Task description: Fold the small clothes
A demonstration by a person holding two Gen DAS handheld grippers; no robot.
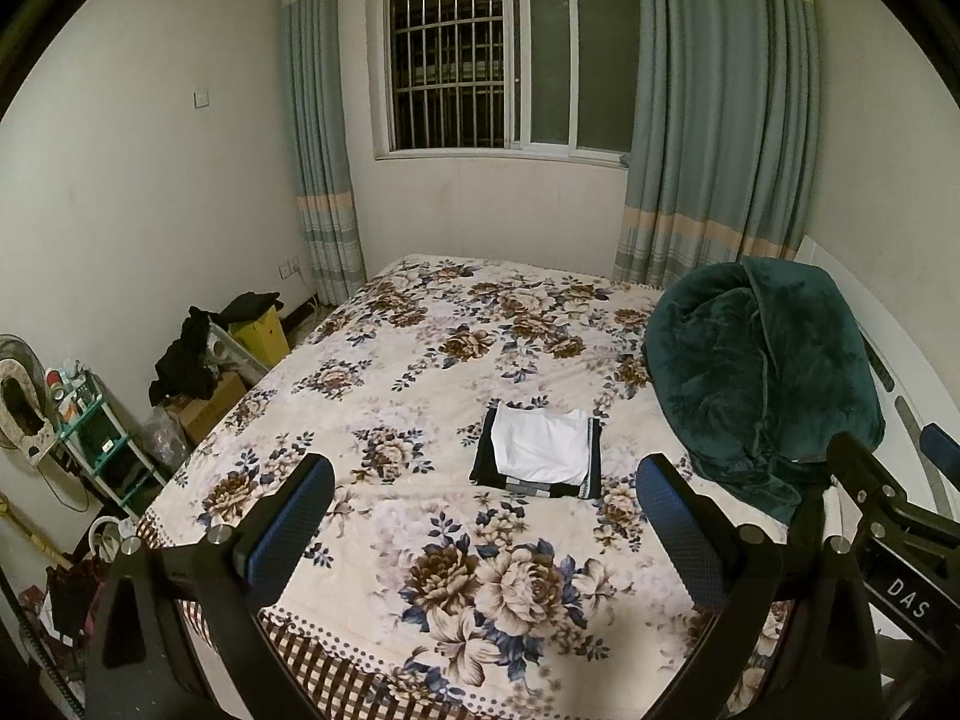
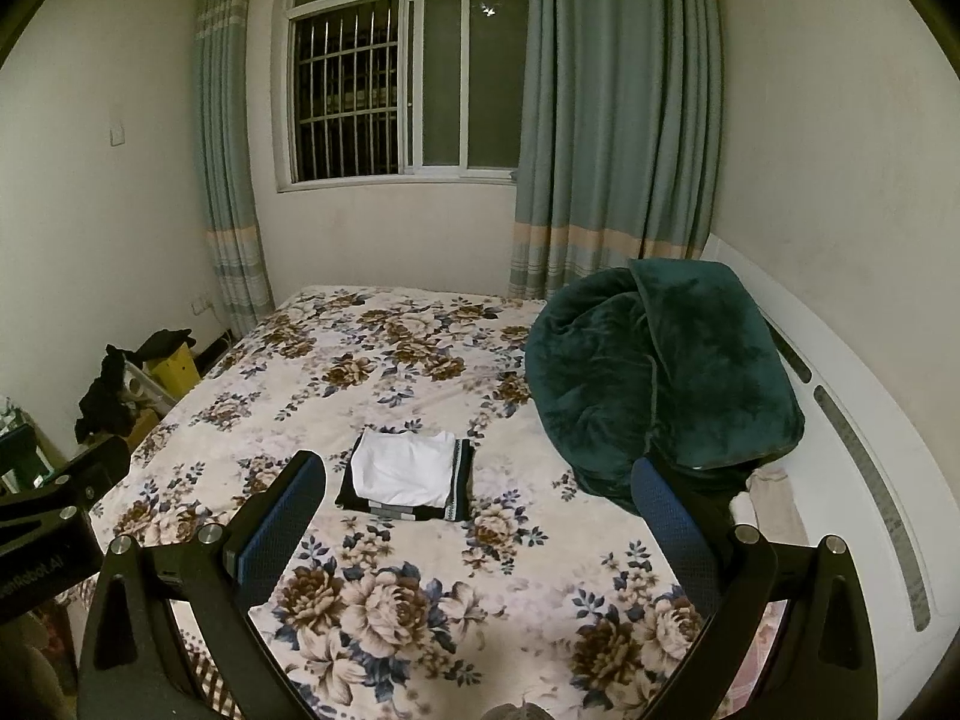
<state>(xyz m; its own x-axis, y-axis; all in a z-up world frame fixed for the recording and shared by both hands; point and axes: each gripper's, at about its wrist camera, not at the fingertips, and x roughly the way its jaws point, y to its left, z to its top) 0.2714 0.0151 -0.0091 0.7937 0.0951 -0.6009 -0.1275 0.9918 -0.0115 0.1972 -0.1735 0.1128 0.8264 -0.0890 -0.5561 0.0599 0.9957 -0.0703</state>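
A folded stack of small clothes (image 1: 537, 453) (image 2: 405, 477) lies on the floral bedspread (image 1: 420, 372) (image 2: 372, 372) of the bed, roughly at its middle: a white garment (image 1: 540, 447) (image 2: 402, 468) lies folded on top of a dark garment (image 1: 594, 462) (image 2: 459, 480) with striped trim, whose edges show around the white one. Nearer than the stack, the left gripper (image 1: 486, 534) hangs above the foot end of the bed with its blue-padded fingers (image 1: 297, 522) spread wide and nothing between them, well apart from the clothes. The right gripper (image 2: 480, 531) is held the same way, fingers (image 2: 678, 525) wide apart and empty, also short of the stack. To the right of the stack a bundled dark green plush blanket (image 1: 762, 372) (image 2: 660, 372) sits heaped near the white headboard (image 2: 852, 420). Beyond the stack, at the far wall, a barred window (image 1: 504, 60) (image 2: 408, 84) is flanked by blue-grey curtains (image 1: 720, 108) (image 2: 618, 108). Left of the bed, a dark cloth (image 1: 192, 354) (image 2: 105, 396) is draped over boxes on the floor.
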